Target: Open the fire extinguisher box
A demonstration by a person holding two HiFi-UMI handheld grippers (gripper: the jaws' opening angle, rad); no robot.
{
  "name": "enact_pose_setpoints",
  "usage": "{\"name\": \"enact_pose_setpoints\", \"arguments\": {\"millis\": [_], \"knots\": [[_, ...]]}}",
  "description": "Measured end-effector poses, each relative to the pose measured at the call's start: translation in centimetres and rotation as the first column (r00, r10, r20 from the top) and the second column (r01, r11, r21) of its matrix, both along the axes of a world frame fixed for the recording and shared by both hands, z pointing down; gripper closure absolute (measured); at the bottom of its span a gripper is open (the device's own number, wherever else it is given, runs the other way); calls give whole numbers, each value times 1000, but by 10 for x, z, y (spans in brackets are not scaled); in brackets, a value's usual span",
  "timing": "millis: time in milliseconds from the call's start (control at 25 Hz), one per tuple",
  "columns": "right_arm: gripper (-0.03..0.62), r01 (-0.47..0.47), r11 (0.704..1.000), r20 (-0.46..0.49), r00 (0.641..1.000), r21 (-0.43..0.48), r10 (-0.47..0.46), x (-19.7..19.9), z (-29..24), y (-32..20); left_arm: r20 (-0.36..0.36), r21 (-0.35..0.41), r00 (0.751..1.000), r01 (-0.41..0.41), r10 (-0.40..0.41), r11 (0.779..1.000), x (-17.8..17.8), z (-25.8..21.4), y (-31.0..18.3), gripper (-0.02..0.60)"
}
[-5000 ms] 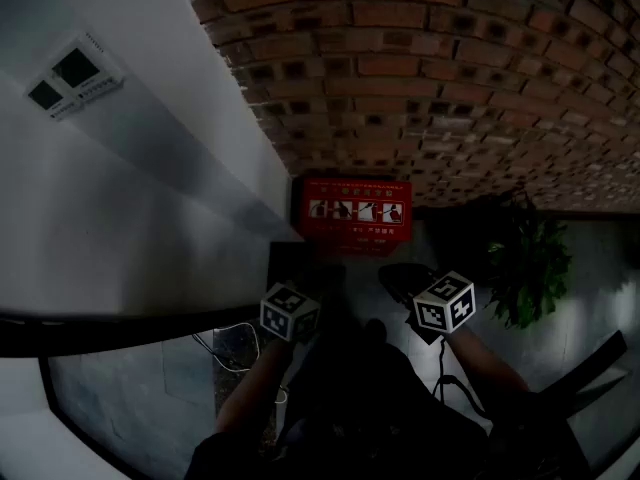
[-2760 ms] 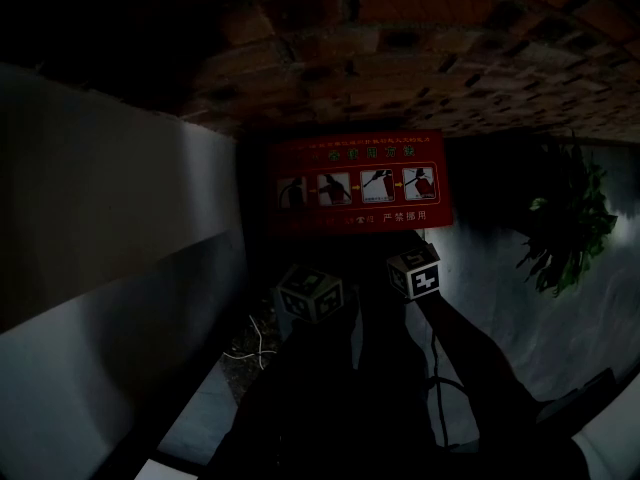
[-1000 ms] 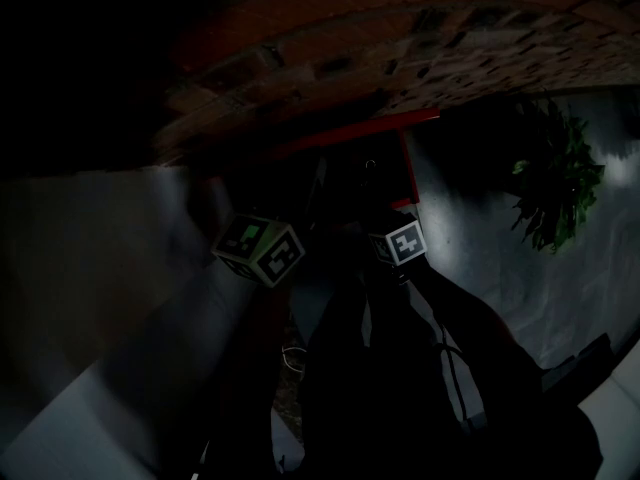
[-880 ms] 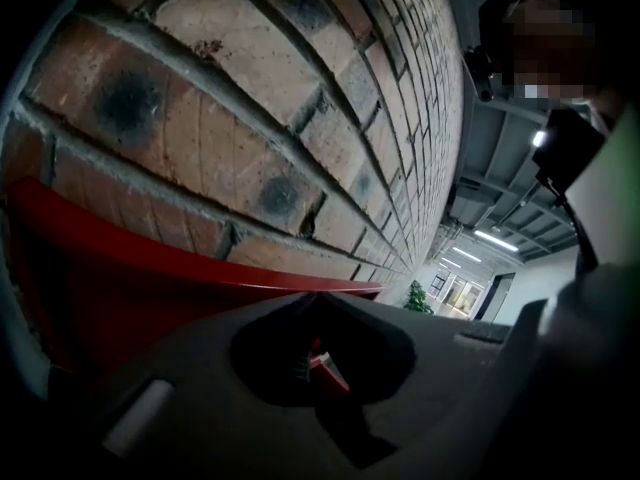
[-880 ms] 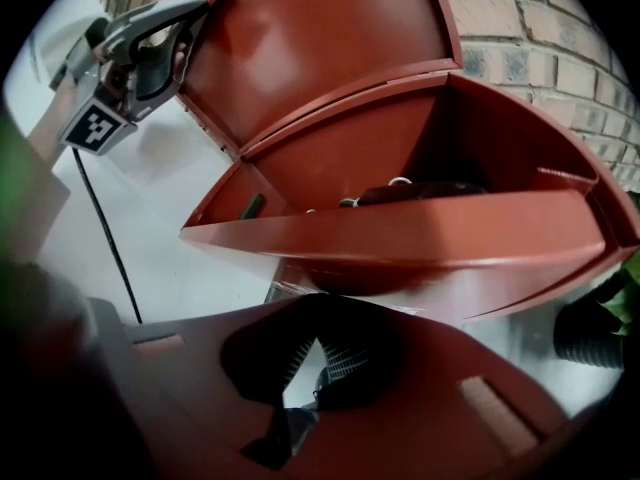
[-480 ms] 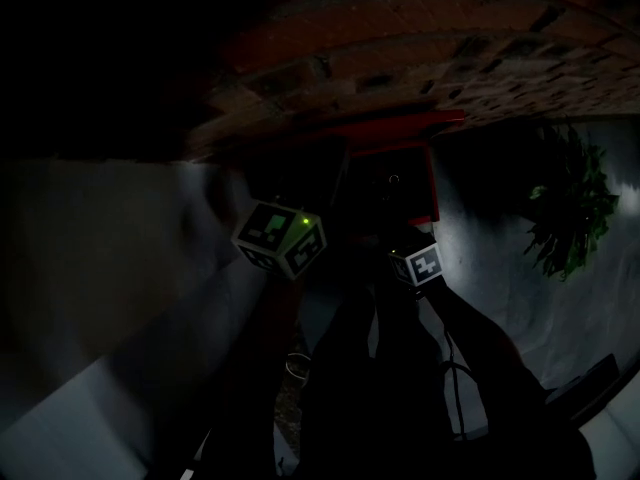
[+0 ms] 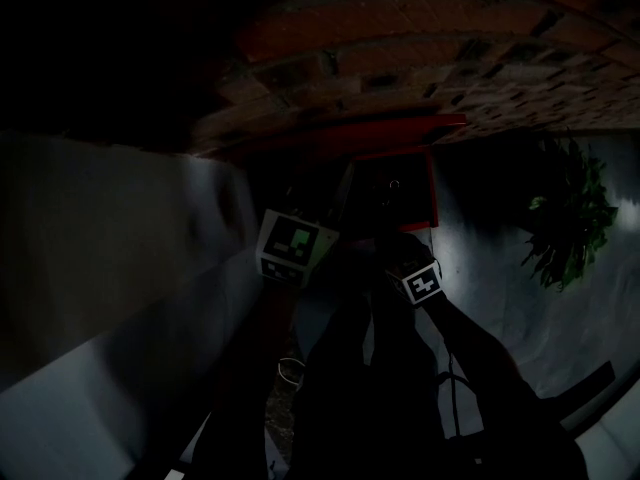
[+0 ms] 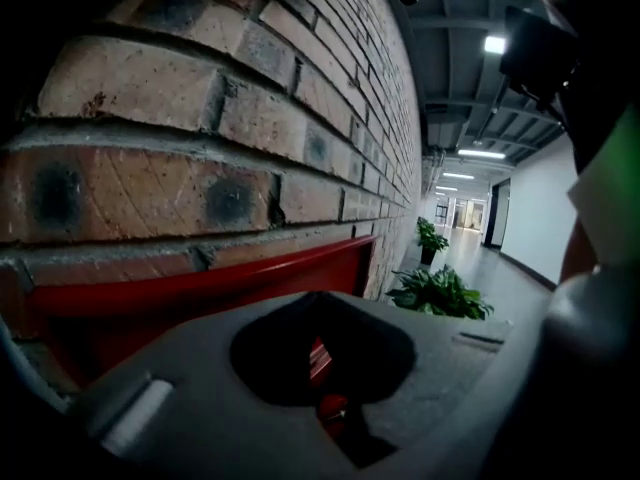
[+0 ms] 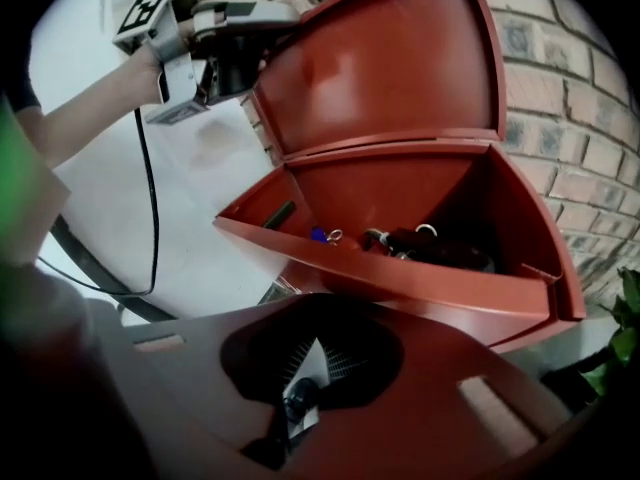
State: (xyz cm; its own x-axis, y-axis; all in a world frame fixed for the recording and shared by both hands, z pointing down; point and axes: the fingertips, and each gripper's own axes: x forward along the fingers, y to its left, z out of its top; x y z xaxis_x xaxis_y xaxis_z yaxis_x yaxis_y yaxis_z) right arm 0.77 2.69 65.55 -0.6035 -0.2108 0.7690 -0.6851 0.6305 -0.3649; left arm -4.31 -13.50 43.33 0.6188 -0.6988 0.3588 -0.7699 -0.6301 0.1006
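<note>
Fire extinguisher box — lid raised, long axis horizontal; left gripper clamped on lid's upper-left corner. Right gripper — jaws together, empty, below box's front rim.

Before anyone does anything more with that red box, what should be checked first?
1. The lid is lifted off the box: ok.
2. The left tongs sit at the lid's upper corner: ok.
3. The left tongs really clamp the lid: cannot tell.
4. The right tongs are outside the box opening: ok.
5. The lid can stand open unaided: cannot tell.
6. The head view is bright enough to work by: not ok, very dark.
</note>
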Motion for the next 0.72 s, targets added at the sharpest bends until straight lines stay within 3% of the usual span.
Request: {"name": "enact_pose_setpoints", "arguments": {"millis": [200, 520, 720], "knots": [[596, 20, 997, -6, 1000, 70, -20, 1, -10, -2, 44, -57, 999, -24, 27, 998, -1, 29, 34, 584], [595, 15, 994, -9, 1000, 108, -14, 0, -17, -3, -35, -171, 999, -2, -4, 985, -2, 56, 94, 584], [595, 27, 993, -21, 999, 117, -25, 0, -18, 0, -44, -230, 999, 10, -20, 973, -4, 70, 135, 584]]}}
